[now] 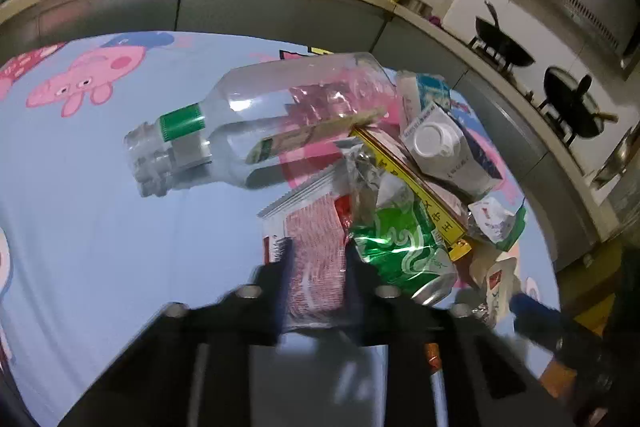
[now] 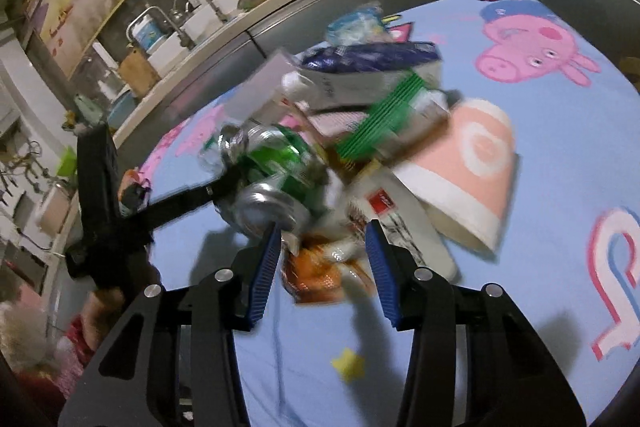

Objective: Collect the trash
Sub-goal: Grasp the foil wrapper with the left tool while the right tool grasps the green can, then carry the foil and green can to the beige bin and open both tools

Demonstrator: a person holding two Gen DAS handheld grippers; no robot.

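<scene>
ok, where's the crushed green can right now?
The crushed green can lies at the near edge of the trash pile on the blue cartoon cloth, right of the red-patterned packet; in the right wrist view it sits left of the pink paper cup.

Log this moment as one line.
left gripper: shut on red-patterned foil packet | right gripper: open around orange wrapper | crushed green can: untouched

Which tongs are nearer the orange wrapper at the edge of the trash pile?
Right. The right tongs straddle the orange wrapper, which lies between their blue pads. The left tongs are across the pile, closed on a red-striped packet.
</scene>
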